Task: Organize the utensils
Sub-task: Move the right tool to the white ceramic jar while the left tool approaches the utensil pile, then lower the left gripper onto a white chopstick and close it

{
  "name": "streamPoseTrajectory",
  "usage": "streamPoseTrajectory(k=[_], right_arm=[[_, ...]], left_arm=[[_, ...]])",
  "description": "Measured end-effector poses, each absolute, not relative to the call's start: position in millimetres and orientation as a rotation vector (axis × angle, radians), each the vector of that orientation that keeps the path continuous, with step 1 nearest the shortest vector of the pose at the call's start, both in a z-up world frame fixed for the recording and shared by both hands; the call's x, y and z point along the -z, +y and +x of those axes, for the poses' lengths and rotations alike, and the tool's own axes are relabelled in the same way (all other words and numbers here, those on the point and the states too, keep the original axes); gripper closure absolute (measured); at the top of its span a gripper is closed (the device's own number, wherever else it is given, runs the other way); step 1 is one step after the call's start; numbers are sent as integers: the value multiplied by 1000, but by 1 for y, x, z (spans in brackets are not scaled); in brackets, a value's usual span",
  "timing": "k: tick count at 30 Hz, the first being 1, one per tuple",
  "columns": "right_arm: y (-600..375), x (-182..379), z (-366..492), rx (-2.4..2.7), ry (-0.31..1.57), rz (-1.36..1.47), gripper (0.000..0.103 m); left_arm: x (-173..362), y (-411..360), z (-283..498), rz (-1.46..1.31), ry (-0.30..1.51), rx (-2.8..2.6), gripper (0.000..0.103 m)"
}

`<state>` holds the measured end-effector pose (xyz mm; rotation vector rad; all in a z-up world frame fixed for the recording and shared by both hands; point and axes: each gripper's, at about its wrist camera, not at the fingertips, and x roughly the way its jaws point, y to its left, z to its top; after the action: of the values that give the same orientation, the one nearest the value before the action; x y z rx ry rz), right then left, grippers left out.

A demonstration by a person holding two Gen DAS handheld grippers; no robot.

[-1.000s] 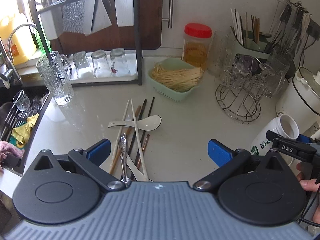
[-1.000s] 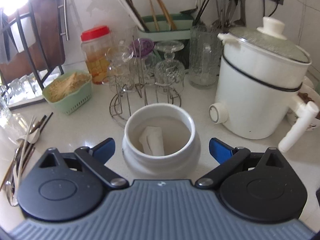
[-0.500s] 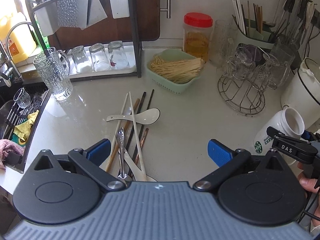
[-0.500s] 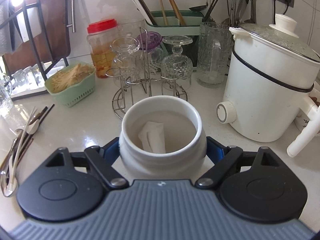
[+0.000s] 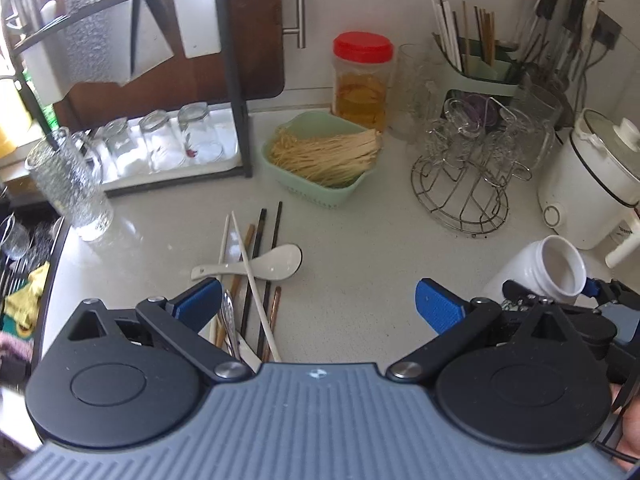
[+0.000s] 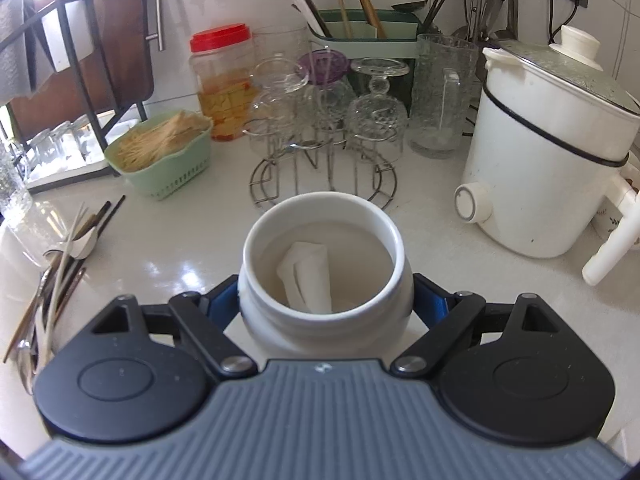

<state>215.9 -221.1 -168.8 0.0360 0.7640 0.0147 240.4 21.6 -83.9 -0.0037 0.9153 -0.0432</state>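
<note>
The right gripper (image 6: 324, 300) is clamped on the white jar (image 6: 324, 272), its blue pads pressed to either side below the rim, so the jar's lower body and base are hidden behind the gripper housing; a folded white packet (image 6: 306, 278) lies inside, its print too faint to read; in the left wrist view the same jar (image 5: 554, 270) tilts at the right edge, partly masked by black linkage. The left gripper (image 5: 318, 306) hangs with its jaws wide apart and nothing between them, above the counter (image 5: 360, 264); the loose utensils lie just beside its left finger: chopsticks (image 5: 258, 248) crossed over a white ceramic spoon (image 5: 272, 264), with a metal spoon (image 5: 229, 316) whose bowl is cut off by the housing; the chopsticks' near ends vanish there too.
</note>
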Motion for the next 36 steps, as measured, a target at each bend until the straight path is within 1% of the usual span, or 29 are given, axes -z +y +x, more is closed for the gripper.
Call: streamPoseTrajectory(k=[15, 22, 28, 30, 31, 33, 36], right_arm=[[-161, 168, 194, -10, 808, 37, 13], [-139, 166, 189, -21, 825, 22, 13], [-135, 166, 190, 10, 839, 35, 13], [-133, 165, 191, 26, 844, 39, 13], [-132, 165, 191, 34, 848, 43, 13], [-130, 165, 192, 48, 853, 48, 13], [-126, 165, 191, 63, 861, 55, 13]], left_arm=[[94, 65, 257, -39, 898, 138, 0], [119, 88, 272, -71, 910, 162, 0], [140, 115, 302, -181, 931, 167, 0], [148, 123, 316, -223, 954, 173, 3], [152, 127, 321, -243, 966, 177, 7], [160, 133, 332, -263, 976, 185, 10], [170, 140, 348, -282, 1002, 192, 17]])
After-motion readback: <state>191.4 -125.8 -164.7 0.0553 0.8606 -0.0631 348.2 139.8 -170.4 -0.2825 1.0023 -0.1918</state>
